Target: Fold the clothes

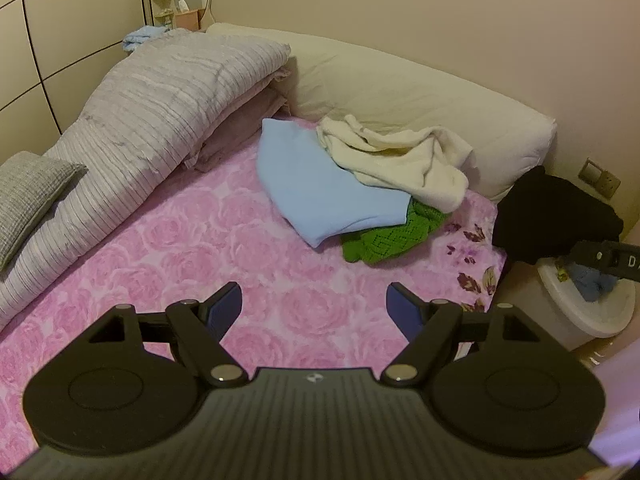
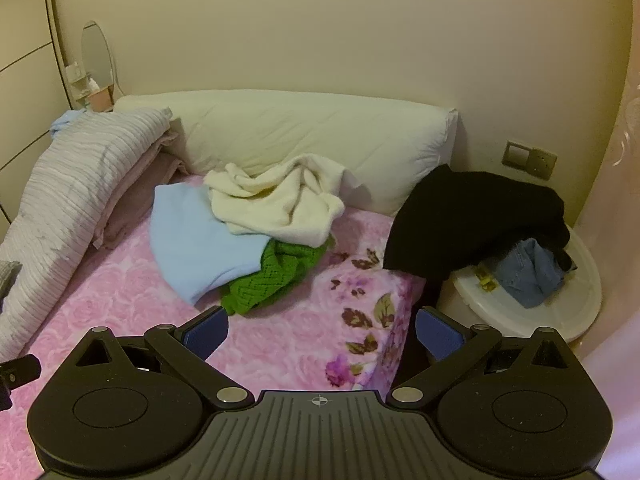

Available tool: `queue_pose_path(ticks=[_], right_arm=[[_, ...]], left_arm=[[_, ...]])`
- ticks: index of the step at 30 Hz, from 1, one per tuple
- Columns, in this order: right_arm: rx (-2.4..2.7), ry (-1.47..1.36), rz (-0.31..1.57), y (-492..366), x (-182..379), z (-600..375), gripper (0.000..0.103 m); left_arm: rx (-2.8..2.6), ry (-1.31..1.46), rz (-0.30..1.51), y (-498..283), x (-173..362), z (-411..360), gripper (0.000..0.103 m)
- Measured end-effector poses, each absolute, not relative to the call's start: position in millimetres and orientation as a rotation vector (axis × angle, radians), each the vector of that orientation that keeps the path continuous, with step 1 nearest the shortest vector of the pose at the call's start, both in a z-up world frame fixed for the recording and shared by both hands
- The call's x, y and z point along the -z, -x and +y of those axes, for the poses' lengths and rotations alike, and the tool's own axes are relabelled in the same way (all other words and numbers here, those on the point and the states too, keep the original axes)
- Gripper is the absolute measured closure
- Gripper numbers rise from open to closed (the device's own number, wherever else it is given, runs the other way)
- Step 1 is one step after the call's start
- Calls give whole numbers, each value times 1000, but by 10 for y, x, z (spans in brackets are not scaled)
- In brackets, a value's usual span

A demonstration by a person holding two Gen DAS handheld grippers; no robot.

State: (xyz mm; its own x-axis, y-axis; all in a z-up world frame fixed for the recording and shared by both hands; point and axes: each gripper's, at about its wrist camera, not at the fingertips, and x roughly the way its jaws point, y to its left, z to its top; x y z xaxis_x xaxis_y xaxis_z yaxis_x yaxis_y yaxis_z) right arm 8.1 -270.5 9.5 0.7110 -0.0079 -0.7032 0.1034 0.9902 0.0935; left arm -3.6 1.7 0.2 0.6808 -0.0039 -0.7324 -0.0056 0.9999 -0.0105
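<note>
Green knit (image 2: 276,276) just ahead of open right hand-held gripper (image 2: 322,334), not touching.

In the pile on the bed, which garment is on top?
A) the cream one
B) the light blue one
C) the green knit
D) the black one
A: the cream garment lies over the light blue one, and the green knit pokes out from under both; the black garment is apart, draped at the white bin.

Clothes pile (image 2: 248,232) on bed (image 2: 120,320), before pillow (image 2: 312,132)
</note>
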Motion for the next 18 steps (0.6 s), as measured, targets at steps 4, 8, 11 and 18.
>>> queue_pose_path(ticks=[4, 8, 11, 18], right_arm=[[57, -127, 779, -88, -86, -2666, 0], [52, -125, 779, -94, -76, -2627, 0], [45, -119, 783, -78, -38, -2635, 0], [41, -104, 784, -95, -59, -2558, 0]], left_arm=[[14, 37, 804, 96, -4, 45, 26], [11, 36, 834, 45, 0, 69, 26], [13, 30, 845, -19, 37, 39, 26], [28, 31, 834, -13, 47, 81, 26]])
